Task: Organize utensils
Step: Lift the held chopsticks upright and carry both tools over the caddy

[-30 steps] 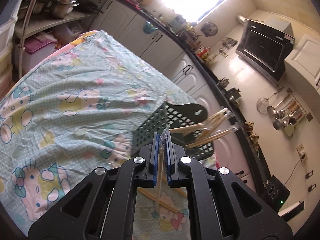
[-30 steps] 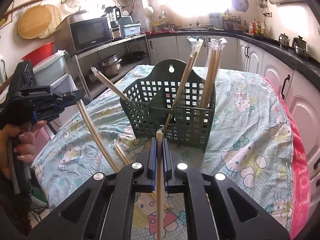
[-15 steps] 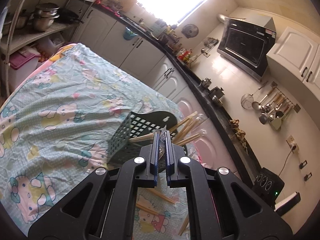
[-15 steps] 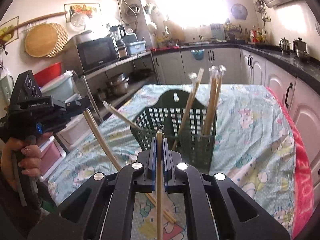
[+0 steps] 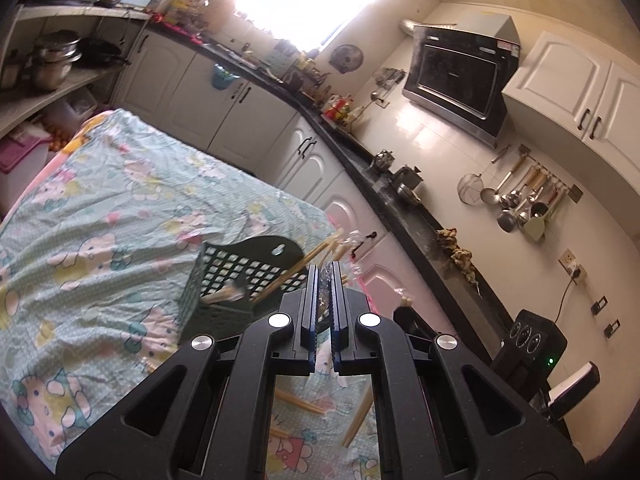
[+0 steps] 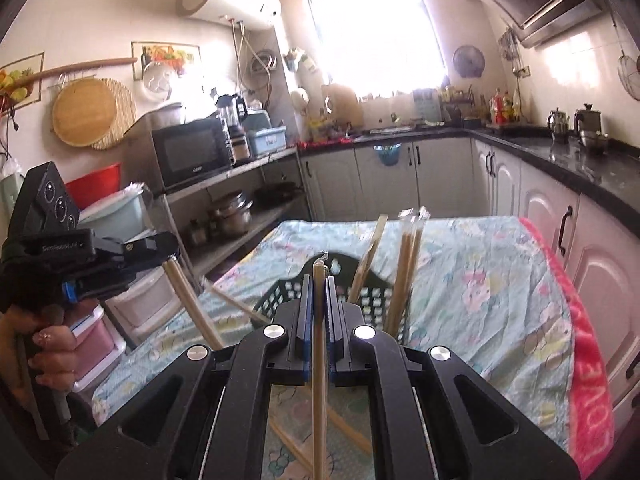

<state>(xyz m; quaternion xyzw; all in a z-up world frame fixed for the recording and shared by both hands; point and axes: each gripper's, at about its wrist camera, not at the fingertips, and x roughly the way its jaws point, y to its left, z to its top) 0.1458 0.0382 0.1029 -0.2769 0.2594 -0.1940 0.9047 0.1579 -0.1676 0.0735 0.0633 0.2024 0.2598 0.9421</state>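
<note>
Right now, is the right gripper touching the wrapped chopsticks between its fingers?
Touching. The right wrist view shows the right gripper shut on the wrapped chopsticks, both blue pads pressing them.

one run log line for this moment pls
left gripper: shut on wrapped chopsticks | right gripper: shut on chopsticks | green basket: some chopsticks inside

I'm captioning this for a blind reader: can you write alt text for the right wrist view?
The right hand-held gripper is shut on a wrapped chopstick pair above a green basket holding more chopsticks. At left, a hand holds the left hand-held gripper, which clamps another pair.
</note>
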